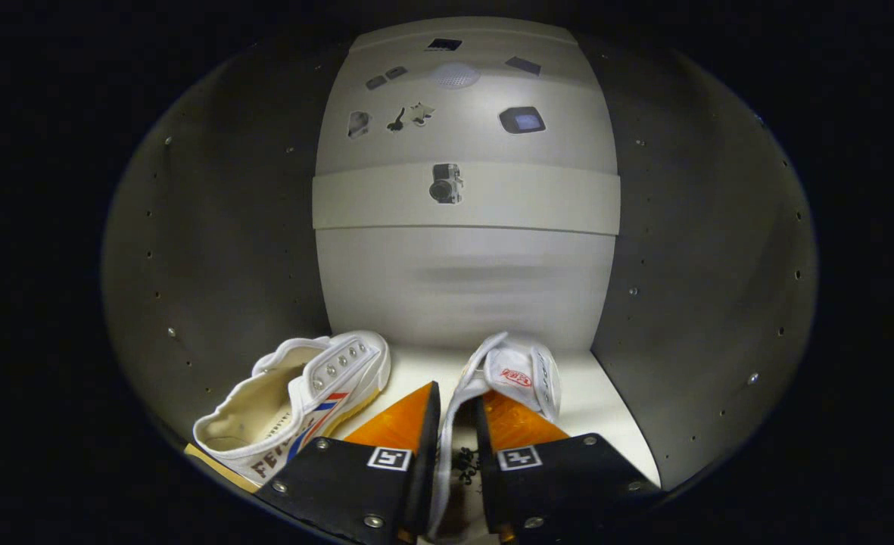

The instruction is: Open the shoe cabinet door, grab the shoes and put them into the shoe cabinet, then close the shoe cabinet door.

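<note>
The gripper (458, 424) is seen nearly closed, its fingers (401, 424) pressed on either side of the side wall of a white shoe (518, 375), which is held over the cabinet shelf (605, 409). A second white shoe (303, 401) is laid near the shelf's front left corner, just left of the fingers. Beyond both, the cabinet's back panel (462, 288) is seen, marked with small stickers (447, 183).
</note>
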### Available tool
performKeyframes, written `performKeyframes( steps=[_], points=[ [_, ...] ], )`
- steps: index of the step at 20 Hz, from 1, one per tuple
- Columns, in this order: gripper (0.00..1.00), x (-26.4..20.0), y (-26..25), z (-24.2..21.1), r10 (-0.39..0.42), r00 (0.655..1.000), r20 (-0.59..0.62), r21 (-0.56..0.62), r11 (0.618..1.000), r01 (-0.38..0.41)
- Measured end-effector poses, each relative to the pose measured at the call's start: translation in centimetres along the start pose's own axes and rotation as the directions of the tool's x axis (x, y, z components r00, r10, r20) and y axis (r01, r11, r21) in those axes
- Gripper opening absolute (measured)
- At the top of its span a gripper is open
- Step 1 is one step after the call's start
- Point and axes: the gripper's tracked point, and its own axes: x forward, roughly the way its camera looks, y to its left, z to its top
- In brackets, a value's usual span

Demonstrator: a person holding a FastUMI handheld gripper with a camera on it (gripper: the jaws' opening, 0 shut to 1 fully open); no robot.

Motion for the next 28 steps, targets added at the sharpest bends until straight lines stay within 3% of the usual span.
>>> performKeyframes(
  steps=[2,5,9,17,28],
  points=[
    [0.38,-1.1,0.1,0.1,-0.007,1.000,-0.001,-0.004,1.000,0.007],
    [0.70,-3.3,0.1,0.2,-0.022,1.000,-0.004,-0.012,1.000,0.022],
    [0.94,-7.7,0.3,1.7,-0.072,0.996,0.045,-0.019,0.997,0.073],
    [0.93,-19.7,3.7,2.9,-0.144,0.981,0.128,0.003,0.990,0.144],
    [0.93,-33.8,4.9,-1.1,-0.218,0.970,0.108,0.028,0.976,0.216]
  ],
)
